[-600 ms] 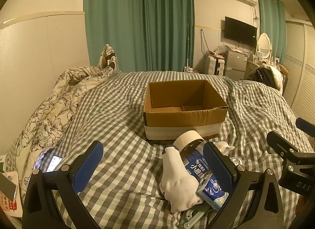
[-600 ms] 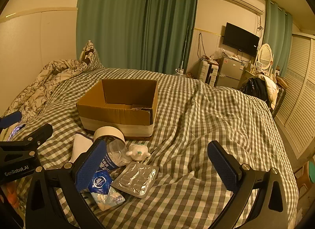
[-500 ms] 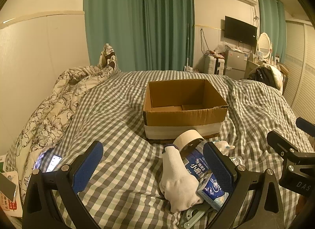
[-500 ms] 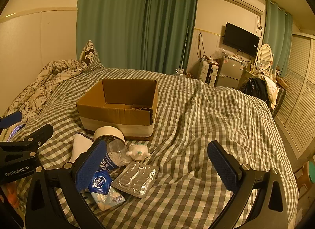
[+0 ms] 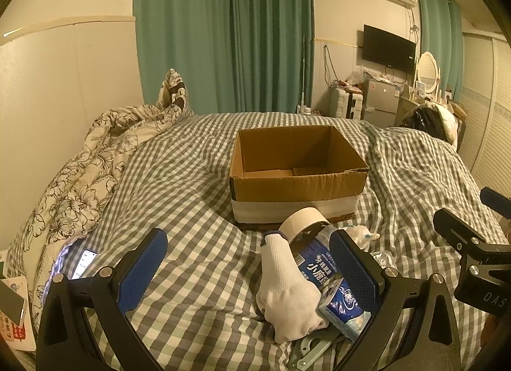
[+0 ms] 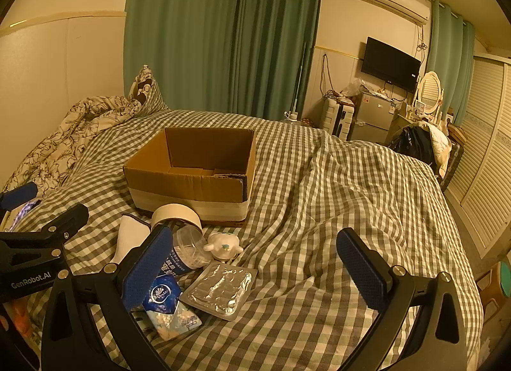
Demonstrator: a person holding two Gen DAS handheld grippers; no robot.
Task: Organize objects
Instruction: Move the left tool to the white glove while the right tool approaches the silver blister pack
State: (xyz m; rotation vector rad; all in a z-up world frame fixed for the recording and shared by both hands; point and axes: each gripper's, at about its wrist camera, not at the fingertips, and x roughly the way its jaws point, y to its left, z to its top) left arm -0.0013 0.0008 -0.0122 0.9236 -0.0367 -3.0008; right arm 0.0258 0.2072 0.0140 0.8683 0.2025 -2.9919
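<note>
An open cardboard box [image 5: 297,176] [image 6: 191,173] stands on the checked bed. In front of it lies a pile: a tape roll [image 5: 303,222] [image 6: 175,215], a white glove [image 5: 287,288] [image 6: 129,237], a plastic bottle with a blue label [image 5: 314,262] [image 6: 186,251], a blue tissue pack [image 5: 343,307] [image 6: 169,304], a small white toy [image 6: 223,245] and a silver blister pack [image 6: 220,289]. My left gripper [image 5: 249,262] is open, hovering just before the pile. My right gripper [image 6: 252,264] is open above the blister pack.
A floral duvet [image 5: 83,173] is bunched along the left side. A lit phone [image 5: 83,263] lies at the bed's left edge. Green curtains, a fridge [image 6: 373,115] and a wardrobe [image 6: 479,160] stand beyond the bed.
</note>
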